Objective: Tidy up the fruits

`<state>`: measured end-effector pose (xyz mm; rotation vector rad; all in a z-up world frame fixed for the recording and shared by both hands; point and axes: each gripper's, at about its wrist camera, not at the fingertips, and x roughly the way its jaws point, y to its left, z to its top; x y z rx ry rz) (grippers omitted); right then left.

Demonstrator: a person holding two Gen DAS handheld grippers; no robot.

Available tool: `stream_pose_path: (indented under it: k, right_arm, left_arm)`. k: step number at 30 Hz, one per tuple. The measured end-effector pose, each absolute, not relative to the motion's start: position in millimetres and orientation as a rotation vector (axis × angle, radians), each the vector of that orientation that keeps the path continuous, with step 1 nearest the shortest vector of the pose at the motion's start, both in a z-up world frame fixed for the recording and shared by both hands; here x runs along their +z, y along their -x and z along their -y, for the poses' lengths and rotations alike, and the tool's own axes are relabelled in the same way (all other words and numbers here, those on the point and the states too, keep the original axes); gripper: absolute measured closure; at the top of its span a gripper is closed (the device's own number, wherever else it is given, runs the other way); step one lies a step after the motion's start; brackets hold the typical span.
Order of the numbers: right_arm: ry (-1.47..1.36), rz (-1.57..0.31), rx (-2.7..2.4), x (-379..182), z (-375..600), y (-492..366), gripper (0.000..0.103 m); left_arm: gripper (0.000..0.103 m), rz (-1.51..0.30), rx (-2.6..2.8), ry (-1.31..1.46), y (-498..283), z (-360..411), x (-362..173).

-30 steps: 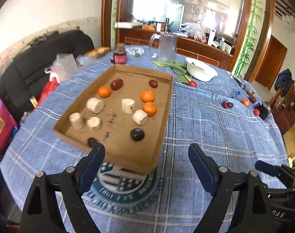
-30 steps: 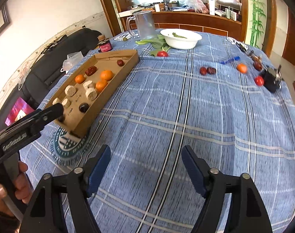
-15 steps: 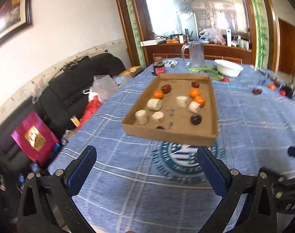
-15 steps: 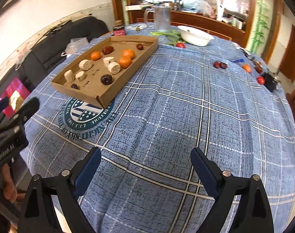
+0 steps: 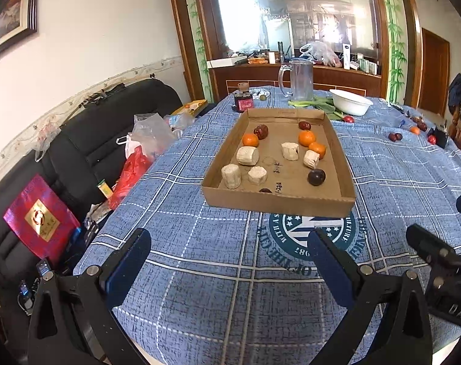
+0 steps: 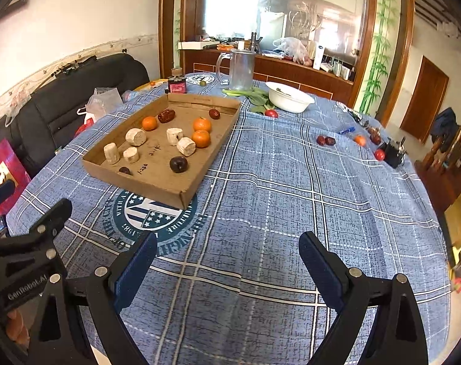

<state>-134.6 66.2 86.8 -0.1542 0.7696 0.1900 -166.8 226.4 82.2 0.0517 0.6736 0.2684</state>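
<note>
Only the left wrist view takes in the red gift bag point(image 5: 39, 225) on the black sofa point(image 5: 78, 146), off to the left gripper's point(image 5: 230, 261) left; only the right wrist view shows fingertips point(image 6: 16, 328) under the other tool at its left edge. The cardboard tray point(image 5: 279, 203), holding oranges point(image 5: 307, 137), dark fruits and pale chunks, lies straight ahead of the left gripper and ahead-left of the right gripper point(image 6: 227, 261). Loose fruits point(image 6: 326, 140) sit far ahead-right of the right gripper on the blue checked cloth point(image 6: 276, 197). Both grippers' jaws stand wide apart, having just been opening, with nothing between them and touching nothing.
</note>
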Motion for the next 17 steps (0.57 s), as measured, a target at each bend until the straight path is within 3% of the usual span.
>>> stream_pose_path:
  k: [17]
  right_arm:
    - [0.164, -0.804, 0.131, 86, -69, 138, 0.006]
  left_arm:
    - [0.000, -0.699, 0.170, 0.091, 156, -242, 84]
